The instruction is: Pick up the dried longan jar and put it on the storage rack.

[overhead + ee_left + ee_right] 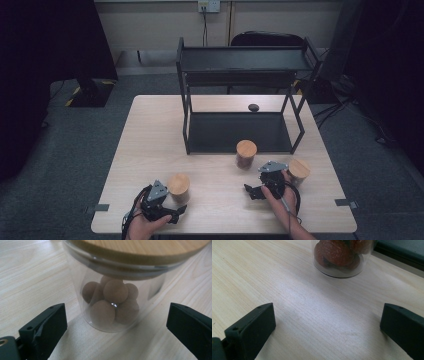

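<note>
Both claws are standing open: left claw [115, 327] facing unlabelled jar [115, 290], right claw [327, 332] gripping nothing over worktop [287, 277].

- No lettering, label, brand, number or sign can be read anywhere here.
- The jars' [179, 187] wooden lids and glass walls are plain.
- The black shelf [240, 65], the table [150, 140] and the wall socket [208, 6] carry no legible marking.
</note>
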Tool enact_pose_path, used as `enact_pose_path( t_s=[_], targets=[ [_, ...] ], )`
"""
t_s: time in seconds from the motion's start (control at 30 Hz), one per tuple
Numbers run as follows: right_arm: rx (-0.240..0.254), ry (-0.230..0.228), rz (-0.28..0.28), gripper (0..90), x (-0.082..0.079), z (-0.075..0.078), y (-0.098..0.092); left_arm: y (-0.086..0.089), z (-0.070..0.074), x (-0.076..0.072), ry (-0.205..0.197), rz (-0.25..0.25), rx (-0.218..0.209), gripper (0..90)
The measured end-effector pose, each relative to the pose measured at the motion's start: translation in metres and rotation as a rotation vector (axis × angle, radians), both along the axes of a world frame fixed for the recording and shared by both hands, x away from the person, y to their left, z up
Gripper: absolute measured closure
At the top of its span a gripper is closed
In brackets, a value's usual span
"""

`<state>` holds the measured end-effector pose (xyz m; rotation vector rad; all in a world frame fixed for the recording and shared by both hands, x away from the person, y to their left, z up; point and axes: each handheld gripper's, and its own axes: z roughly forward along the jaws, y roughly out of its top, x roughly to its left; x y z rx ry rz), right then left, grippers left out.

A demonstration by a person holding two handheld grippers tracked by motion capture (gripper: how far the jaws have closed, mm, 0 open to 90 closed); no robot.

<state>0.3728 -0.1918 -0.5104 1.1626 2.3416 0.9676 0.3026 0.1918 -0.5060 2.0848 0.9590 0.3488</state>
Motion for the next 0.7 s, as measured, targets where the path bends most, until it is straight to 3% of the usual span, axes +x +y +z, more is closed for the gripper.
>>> enact_pose_path(
  t_s=[0.7],
  targets=[
    [0.0, 0.0, 0.0, 0.0, 0.0, 0.0, 0.0, -0.008, 0.001, 0.015, -0.021, 0.009, -0.017, 7.8]
  ],
)
